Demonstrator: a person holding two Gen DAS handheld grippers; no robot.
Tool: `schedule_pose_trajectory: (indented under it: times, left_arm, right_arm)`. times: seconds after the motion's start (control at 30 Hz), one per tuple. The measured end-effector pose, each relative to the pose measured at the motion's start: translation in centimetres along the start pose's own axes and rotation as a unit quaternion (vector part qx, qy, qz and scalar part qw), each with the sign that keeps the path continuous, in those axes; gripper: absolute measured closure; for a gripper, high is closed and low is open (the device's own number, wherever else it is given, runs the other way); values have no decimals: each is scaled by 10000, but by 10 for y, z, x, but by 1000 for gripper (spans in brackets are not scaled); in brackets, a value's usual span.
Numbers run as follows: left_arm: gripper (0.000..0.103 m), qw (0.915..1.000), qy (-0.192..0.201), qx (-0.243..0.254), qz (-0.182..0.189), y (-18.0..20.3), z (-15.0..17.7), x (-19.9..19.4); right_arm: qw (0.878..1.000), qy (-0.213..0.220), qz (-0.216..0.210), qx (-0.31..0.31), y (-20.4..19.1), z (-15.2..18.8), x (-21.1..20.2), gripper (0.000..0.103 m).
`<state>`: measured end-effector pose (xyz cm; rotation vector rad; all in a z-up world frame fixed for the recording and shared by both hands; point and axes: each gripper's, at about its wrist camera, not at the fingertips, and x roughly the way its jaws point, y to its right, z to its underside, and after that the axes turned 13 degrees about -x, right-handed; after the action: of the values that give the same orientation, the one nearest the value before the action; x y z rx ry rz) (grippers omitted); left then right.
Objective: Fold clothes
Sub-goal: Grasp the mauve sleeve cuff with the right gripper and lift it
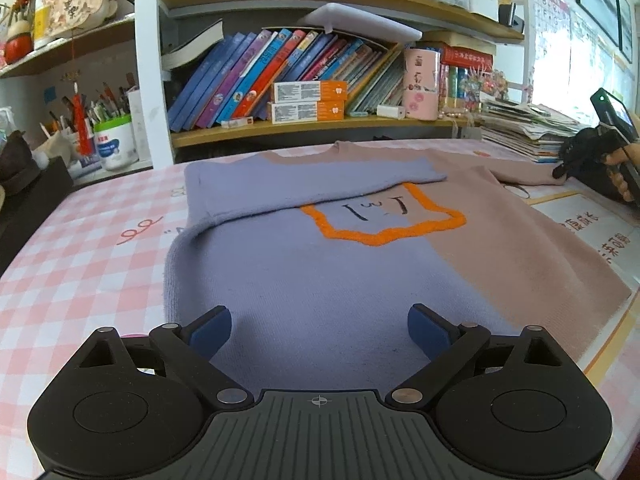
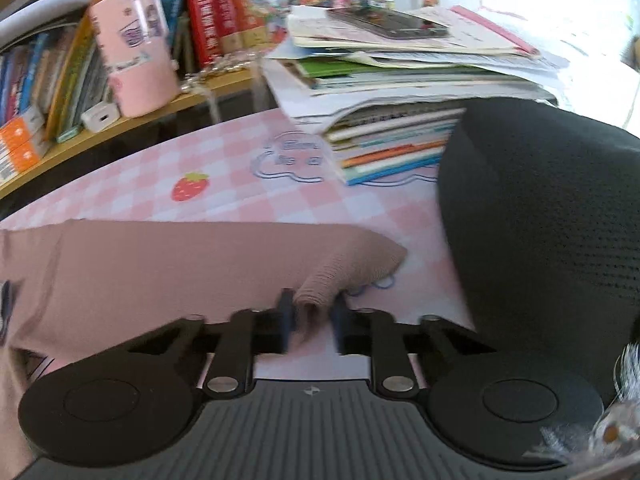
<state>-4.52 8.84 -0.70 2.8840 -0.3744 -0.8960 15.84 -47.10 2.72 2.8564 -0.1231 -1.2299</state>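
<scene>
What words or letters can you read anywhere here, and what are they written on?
"T" twice, with a small "3"-like mark between: on the sweater, inside its orange outline.
Chinese characters: on the paper sheet at the right, too skewed to read.
Blue cloud print on the pink checked tablecloth: blurred.
Book spines, orange boxes: too small.

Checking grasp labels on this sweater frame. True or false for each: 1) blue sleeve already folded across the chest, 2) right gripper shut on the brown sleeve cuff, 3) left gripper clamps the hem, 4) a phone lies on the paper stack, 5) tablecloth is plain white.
1) True: the blue sleeve lies across the sweater.
2) True: the right gripper pinches the brown sleeve cuff.
3) False: the left gripper is open above the fabric.
4) True: phone on the paper stack.
5) False: the tablecloth is pink checked.
</scene>
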Motion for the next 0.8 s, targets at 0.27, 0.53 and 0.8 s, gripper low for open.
schedule_pose_trajectory:
  times: [0.27,0.53,0.8]
  left_arm:
    - [5,10000,12,50,6,1,0,-1]
    - [3,10000,38,69,4,2,0,-1]
    - [3,9998,50,-124,172,-4,-1,-3]
  right_arm:
    - [9887,1140,-920,-317,-58,-38,-76,92]
    - [9476,2166,-2018,-1201,-173,-88,-152,92]
    - [9247,2186,-2505,-1853,-280,-101,-148,92]
